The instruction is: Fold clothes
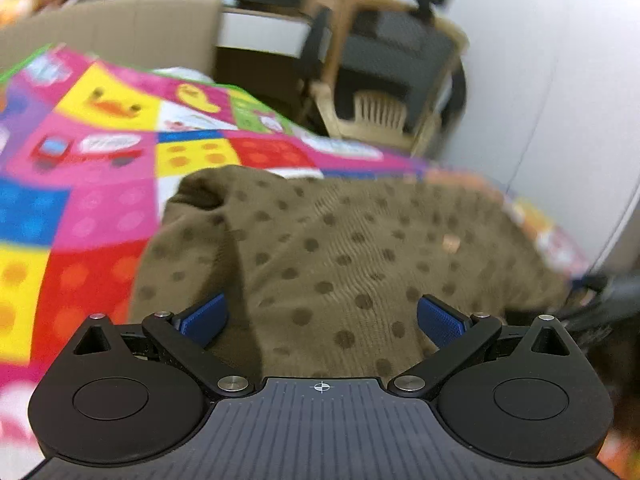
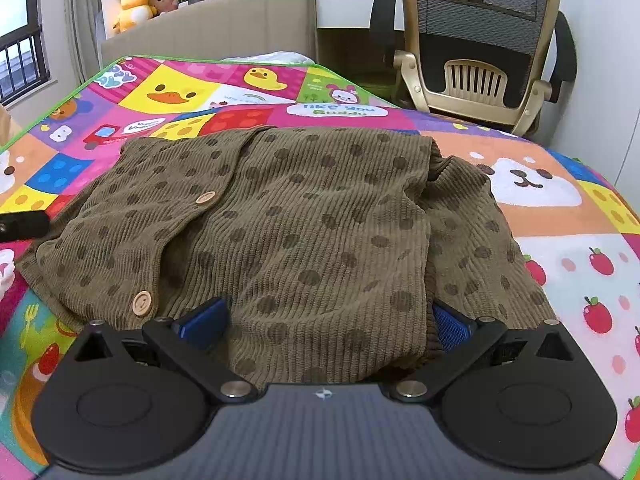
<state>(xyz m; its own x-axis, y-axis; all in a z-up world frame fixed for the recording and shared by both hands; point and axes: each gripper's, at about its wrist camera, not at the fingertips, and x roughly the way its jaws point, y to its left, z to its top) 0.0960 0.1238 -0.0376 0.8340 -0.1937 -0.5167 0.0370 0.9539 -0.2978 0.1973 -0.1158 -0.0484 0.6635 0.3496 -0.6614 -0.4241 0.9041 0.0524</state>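
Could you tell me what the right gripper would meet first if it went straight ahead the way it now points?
Most likely the brown dotted cardigan: the right gripper has its jaws open around the near edge, though depth is unclear.

I see an olive-brown ribbed cardigan (image 2: pixel 304 216) with darker dots and 2 wooden buttons. It lies partly folded and rumpled.

The left gripper (image 1: pixel 322 316) hangs low over an olive-brown dotted garment (image 1: pixel 340 248), its blue-padded jaws spread wide with ribbed cloth between them, though whether the pads touch it is hard to tell. The garment lies rumpled on a bright patchwork play mat (image 1: pixel 96 168), with one fold bunched at its far left corner. Beyond the mat stand a beige headboard (image 1: pixel 120 28) and, to its right, a blurred mesh office chair (image 1: pixel 392 76).
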